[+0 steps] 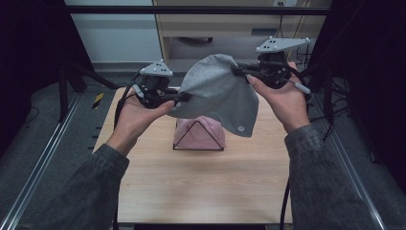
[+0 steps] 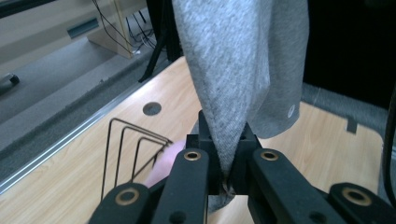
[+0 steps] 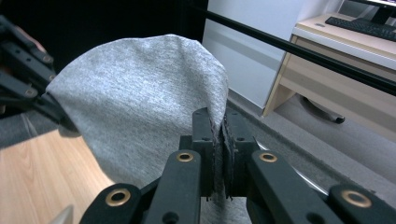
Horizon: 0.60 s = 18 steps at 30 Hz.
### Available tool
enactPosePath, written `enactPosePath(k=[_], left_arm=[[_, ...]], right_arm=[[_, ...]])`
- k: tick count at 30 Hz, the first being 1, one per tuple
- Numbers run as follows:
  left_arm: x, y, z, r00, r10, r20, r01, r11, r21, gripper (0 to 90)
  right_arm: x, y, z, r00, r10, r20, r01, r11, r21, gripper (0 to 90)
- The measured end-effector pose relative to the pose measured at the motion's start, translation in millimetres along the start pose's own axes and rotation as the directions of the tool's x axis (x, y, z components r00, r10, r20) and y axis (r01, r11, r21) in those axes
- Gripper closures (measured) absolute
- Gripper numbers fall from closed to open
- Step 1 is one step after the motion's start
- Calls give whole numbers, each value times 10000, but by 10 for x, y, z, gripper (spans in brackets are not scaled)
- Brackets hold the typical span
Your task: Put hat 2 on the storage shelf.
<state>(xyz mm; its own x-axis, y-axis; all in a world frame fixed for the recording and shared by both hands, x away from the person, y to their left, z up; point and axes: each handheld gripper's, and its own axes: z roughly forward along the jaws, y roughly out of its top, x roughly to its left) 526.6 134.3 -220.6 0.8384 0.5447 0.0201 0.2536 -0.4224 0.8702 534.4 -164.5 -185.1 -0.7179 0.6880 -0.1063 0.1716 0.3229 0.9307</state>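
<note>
A grey knitted cloth (image 1: 218,93) with a small round white mark hangs in the air above the table, stretched between both grippers. My left gripper (image 1: 183,97) is shut on its left edge, and in the left gripper view the cloth (image 2: 233,84) runs down between the closed jaws of the gripper (image 2: 227,158). My right gripper (image 1: 238,71) is shut on the upper right edge; the right gripper view shows the fabric (image 3: 140,116) pinched between the jaws of the gripper (image 3: 218,140). Below the cloth a pink fabric item (image 1: 198,134) sits in a black wire stand (image 1: 198,136).
The light wooden table (image 1: 201,187) has a round hole (image 2: 152,108) near its far edge. The wire stand (image 2: 126,149) stands mid-table. Black frame bars, a metal rail and grey floor surround the table; a desk with a keyboard (image 3: 359,25) lies beyond.
</note>
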Motion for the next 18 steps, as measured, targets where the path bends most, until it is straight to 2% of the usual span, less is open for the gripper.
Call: enactPosePath(k=[4,10,18], left_arm=[[66,61,24,9997,-147,-189,143,9997,-221,869],[132,172,35,9981,-16,-620,-10,9991,-420,869],[244,178,110,9954,-70,-960,15,9984,-567,869]], right_arm=[[-85,48,61,9999,111,112,-109,9998,-135,853],[-165,124,118,9993,107,357,-89,9987,-509,853],[-253,129,266,9981,151,604,-118,9984,-554,853]])
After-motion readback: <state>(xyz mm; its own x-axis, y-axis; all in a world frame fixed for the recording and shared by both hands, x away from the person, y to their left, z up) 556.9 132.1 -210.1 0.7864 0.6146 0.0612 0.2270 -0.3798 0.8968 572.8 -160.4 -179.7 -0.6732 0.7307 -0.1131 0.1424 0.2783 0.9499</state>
